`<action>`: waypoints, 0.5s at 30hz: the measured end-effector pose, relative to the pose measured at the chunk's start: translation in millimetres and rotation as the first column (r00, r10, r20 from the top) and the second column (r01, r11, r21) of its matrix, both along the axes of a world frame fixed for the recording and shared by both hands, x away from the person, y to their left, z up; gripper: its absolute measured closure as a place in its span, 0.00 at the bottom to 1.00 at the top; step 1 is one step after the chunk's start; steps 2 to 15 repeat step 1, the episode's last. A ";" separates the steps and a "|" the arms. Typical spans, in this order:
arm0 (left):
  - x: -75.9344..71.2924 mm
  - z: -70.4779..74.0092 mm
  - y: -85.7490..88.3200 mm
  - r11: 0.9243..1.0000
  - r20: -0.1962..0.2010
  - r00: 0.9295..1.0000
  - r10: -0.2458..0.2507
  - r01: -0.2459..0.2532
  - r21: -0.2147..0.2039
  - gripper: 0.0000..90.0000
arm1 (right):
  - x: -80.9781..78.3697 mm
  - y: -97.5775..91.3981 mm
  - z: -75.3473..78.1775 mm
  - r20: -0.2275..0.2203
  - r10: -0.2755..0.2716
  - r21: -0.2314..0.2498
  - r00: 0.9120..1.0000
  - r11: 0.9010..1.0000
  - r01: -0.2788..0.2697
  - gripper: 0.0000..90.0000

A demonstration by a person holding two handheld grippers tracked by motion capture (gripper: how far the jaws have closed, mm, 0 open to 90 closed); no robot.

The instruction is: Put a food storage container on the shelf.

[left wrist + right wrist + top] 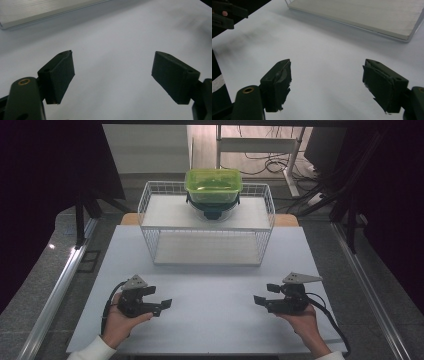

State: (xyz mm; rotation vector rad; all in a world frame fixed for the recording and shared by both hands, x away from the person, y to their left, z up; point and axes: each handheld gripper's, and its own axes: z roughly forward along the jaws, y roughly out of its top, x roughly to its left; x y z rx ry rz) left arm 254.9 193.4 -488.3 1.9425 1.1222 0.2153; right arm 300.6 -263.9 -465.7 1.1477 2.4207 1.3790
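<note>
Both hands rest near the table's point(210, 320) front edge, left gripper point(162, 305) and right gripper point(260, 301) spread empty; the green lidded container point(213, 185) atop the wire rack point(150, 202) looks light, rigid, slippery, best clasped by opposite sides.

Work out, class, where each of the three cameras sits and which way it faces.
High view: above the person's side, looking forward and down at the wire shelf; hands and both grippers show.
Left gripper view: on the left gripper, facing the white table between open jaws.
Right gripper view: on the right gripper, facing the shelf's bottom board.
All three share the table.
</note>
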 end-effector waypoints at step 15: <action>0.2 0.0 0.0 1.000 0.000 1.000 0.000 0.000 0.002 0.20 | 0.6 -0.9 -0.5 0.001 -0.004 0.000 1.000 1.000 0.004 0.24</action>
